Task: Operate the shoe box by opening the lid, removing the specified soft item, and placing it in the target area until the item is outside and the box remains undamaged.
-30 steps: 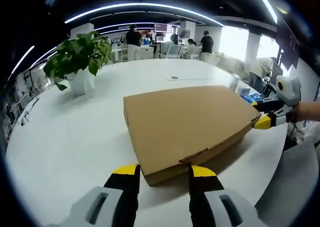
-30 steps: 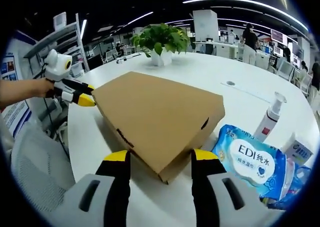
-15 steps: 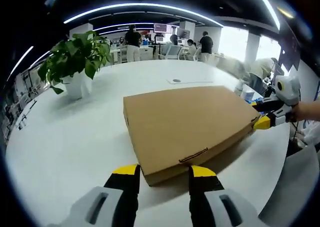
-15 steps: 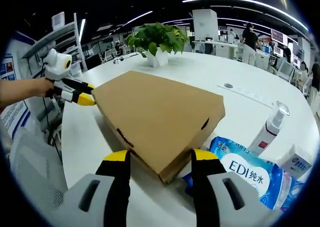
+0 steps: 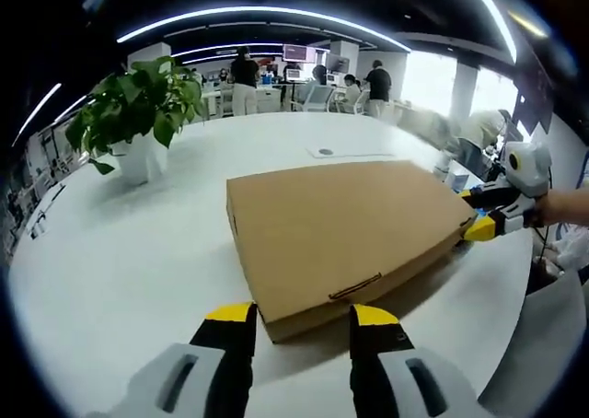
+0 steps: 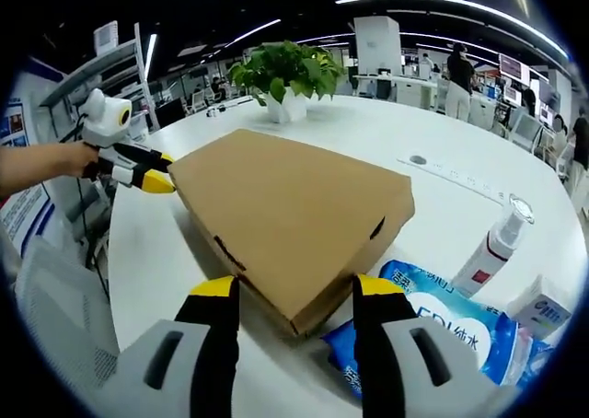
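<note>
A flat brown cardboard shoe box point(image 5: 340, 225) lies on the white table point(image 5: 120, 252) with its lid shut. In the left gripper view my left gripper point(image 5: 302, 319) is open, and the box's near corner sits between its yellow-tipped jaws. My right gripper point(image 5: 492, 217) shows at the box's far right corner. In the right gripper view the box point(image 6: 294, 202) points a corner between the jaws of my open right gripper point(image 6: 297, 289). My left gripper point(image 6: 138, 169), held by a hand, touches the box's left corner there. Whatever is inside the box is hidden.
A blue pack of wipes point(image 6: 442, 321) lies just right of the box corner, partly under it. A white spray bottle point(image 6: 497, 243) and a small white carton point(image 6: 538, 307) stand beyond. A potted plant point(image 5: 138, 105) stands at the back left. People stand far behind.
In the right gripper view the blue wipes pack has come closer, and its edge now lies under the box corner. The spray bottle has shifted too. Both grippers stay at the box's corners.
</note>
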Available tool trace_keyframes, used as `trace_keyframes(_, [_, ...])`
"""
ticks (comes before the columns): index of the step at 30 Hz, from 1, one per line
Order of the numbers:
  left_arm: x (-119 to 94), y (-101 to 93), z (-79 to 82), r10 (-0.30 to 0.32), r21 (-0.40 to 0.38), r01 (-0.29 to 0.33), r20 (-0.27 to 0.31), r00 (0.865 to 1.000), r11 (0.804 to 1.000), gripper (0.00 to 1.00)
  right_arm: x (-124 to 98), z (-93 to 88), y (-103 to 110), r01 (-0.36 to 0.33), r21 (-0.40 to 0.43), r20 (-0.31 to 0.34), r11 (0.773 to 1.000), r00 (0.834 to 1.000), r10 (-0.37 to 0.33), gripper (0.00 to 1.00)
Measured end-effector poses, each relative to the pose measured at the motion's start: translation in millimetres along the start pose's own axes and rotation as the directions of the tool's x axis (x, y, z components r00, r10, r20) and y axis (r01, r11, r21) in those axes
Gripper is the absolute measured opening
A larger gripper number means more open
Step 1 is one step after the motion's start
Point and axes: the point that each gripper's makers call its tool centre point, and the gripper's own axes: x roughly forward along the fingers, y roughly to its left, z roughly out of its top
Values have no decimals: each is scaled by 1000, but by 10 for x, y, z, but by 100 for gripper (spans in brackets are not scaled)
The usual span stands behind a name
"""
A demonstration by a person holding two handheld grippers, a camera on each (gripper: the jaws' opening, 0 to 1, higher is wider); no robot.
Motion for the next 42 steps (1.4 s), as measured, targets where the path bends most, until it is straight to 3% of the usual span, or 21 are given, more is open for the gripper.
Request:
trace_keyframes(5, [-5, -59, 12, 2, 75, -2, -4, 1000, 997, 47, -42, 31, -8, 29, -74, 25, 997, 999, -27, 48])
trace_keyframes(10, [-61, -70, 46, 17, 92, -18, 11, 1000, 996, 55, -123, 57, -42, 43, -79, 34, 996, 999, -40, 50])
trace_keyframes(15, [-168, -127, 72, 21, 94, -25, 35, 999, 995, 56, -262, 54, -83, 66, -76, 45, 995, 997, -62, 51])
trace_keyframes(24, [-394, -372, 77, 10, 112, -18, 74, 997, 994, 60, -677, 25, -204, 134, -34, 89, 990, 987, -131, 56])
trace_keyframes(29, [-518, -520, 87, 10, 132, -22, 85, 996, 991, 65, -949, -60, -315, 189, -26, 105, 982, 977, -186, 59])
trace_keyframes(36, [-709, -699, 168, -2, 123, -15, 135, 991, 992, 73, -1375, -311, -392, 252, 2, 88, 968, 964, -251, 63])
trace_keyframes(42, [-818, -830, 120, -8, 104, -7, 151, 988, 995, 79, -1664, -481, -402, 308, 14, 75, 951, 948, -308, 66])
